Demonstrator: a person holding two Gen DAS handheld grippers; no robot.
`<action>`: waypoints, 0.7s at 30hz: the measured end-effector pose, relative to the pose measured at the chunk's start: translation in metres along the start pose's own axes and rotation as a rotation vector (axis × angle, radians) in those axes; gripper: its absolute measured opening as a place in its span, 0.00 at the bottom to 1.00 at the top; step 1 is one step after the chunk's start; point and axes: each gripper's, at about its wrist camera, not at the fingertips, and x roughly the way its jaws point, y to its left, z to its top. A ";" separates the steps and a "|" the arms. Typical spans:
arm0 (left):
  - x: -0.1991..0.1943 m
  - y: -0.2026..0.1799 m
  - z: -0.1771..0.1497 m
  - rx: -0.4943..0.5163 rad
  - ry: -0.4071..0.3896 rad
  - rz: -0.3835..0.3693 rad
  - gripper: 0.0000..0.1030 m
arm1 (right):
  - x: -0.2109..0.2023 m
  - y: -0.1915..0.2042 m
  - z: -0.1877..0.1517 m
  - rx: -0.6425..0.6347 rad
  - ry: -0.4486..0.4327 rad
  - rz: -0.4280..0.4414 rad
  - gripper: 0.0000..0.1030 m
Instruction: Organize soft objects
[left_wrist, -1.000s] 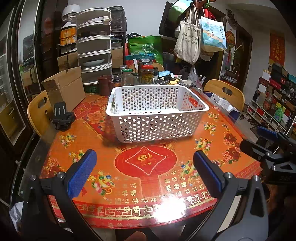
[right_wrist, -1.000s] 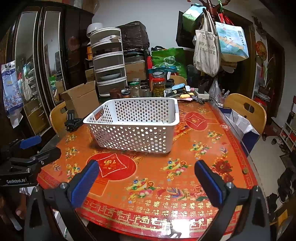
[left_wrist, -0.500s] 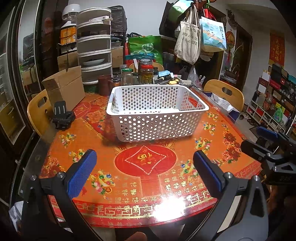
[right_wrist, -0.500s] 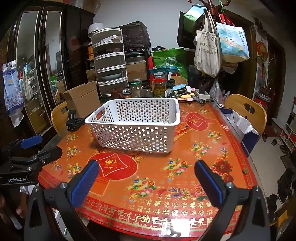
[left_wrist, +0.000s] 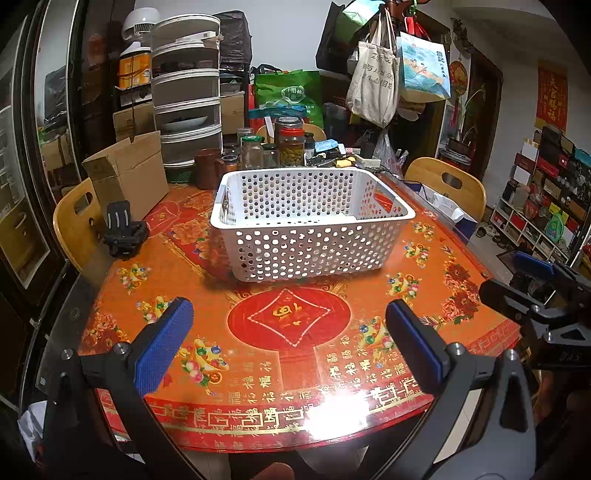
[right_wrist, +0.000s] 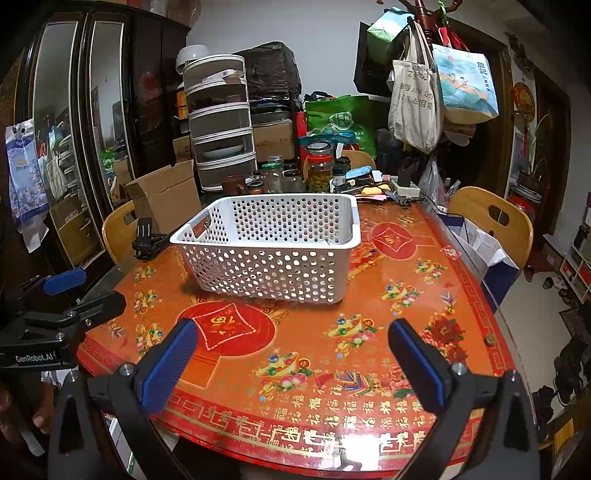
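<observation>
A white perforated plastic basket (left_wrist: 310, 221) stands on the red and orange table (left_wrist: 288, 354), past its middle; it also shows in the right wrist view (right_wrist: 269, 247). I see nothing inside it. My left gripper (left_wrist: 288, 347) is open and empty over the table's near edge, well short of the basket. My right gripper (right_wrist: 291, 362) is open and empty over the near right part of the table. Each gripper shows at the edge of the other's view. No soft object is in view on the table.
A black clamp-like mount (left_wrist: 123, 232) lies at the table's left edge. A cardboard box (left_wrist: 125, 173), glass jars (left_wrist: 291, 146) and stacked drawers (left_wrist: 186, 99) crowd the far side. Wooden chairs (left_wrist: 448, 184) stand around the table. Bags (right_wrist: 417, 99) hang on a rack behind.
The right wrist view has shifted slightly, so the basket sits a touch further right in it. The left view is unchanged. Both grippers stay open.
</observation>
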 end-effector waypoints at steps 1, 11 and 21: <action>0.000 0.000 0.000 0.000 0.000 0.000 1.00 | 0.000 -0.001 0.000 -0.001 0.000 0.000 1.00; 0.000 0.000 0.000 0.001 0.002 0.000 1.00 | -0.001 0.000 0.000 0.000 0.000 -0.001 1.00; 0.000 -0.001 0.000 0.000 0.002 0.000 1.00 | -0.001 0.000 -0.001 0.000 0.002 0.000 1.00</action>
